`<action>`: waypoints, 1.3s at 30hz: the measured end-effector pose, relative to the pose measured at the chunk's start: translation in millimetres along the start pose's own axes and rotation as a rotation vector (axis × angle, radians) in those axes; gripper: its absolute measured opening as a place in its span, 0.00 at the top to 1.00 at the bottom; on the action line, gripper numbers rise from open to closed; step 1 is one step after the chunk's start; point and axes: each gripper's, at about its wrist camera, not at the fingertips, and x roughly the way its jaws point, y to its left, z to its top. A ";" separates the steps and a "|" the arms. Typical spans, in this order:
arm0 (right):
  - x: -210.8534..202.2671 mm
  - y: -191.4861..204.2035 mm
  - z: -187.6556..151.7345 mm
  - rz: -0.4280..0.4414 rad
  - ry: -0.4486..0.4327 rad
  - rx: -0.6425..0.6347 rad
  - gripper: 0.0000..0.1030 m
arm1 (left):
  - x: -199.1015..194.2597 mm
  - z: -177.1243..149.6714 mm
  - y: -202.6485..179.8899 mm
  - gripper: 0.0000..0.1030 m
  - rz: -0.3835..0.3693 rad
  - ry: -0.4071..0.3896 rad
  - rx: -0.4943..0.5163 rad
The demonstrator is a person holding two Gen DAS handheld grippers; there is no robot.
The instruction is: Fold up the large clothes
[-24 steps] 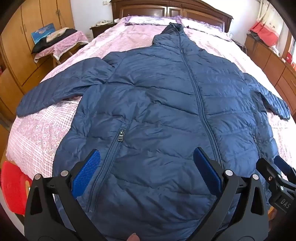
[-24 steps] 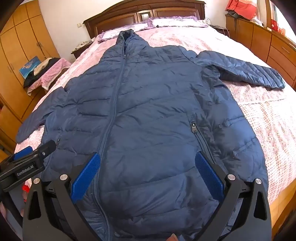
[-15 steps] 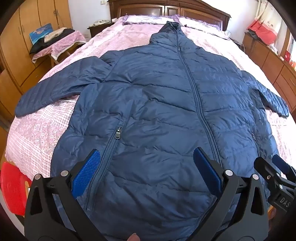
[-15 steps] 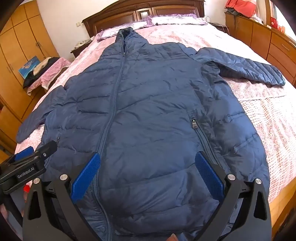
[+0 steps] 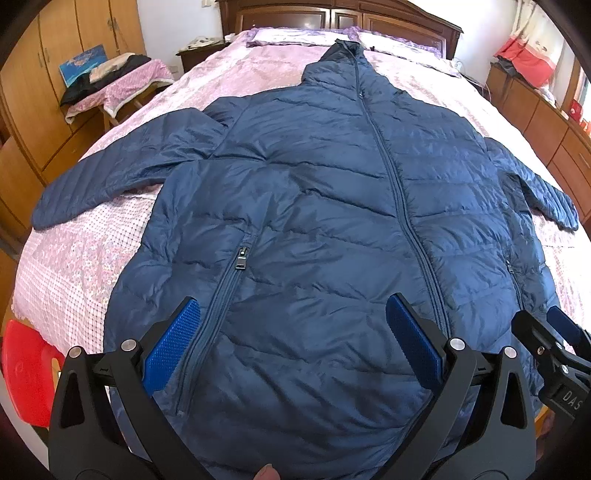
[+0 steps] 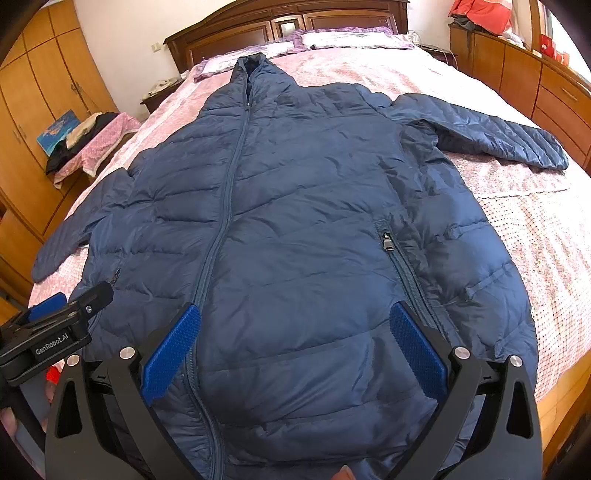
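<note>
**Both tools open above the hem of a spread jacket**

Left tool (image 5: 291, 339), lower centre of the left wrist view: blue-padded fingers (image 5: 171, 345) spread wide, holding nothing, with the lower front of the navy puffer jacket (image 5: 332, 206) showing between them. Right tool (image 6: 295, 343), lower centre of the right wrist view: equally wide, empty, framing the jacket's hem.

The jacket lies front-up and zipped on the bed (image 5: 74, 258), hood toward the headboard (image 6: 288, 26) at the top of the frame, both sleeves stretched outward.

The left view alone shows a red stool (image 5: 26, 369) at lower left; each view catches the other tool at its lower edge. The right view shows the right sleeve (image 6: 491, 136) at full length, at upper right.
</note>
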 end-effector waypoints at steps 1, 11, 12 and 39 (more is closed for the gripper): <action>0.1 0.1 -0.2 -0.001 0.001 0.000 0.05 | 0.4 0.0 1.4 0.03 0.005 0.002 -0.003; 0.9 -0.1 -0.8 -0.001 0.004 -0.001 0.05 | 3.5 -0.6 2.9 0.03 0.015 0.013 0.002; 1.0 -0.3 -0.9 -0.001 0.003 -0.001 0.05 | 3.4 -0.3 2.5 0.03 0.015 0.013 0.003; 0.6 -2.7 0.4 -0.003 -0.002 -0.003 0.05 | 5.6 -1.6 2.1 0.03 0.014 0.028 0.008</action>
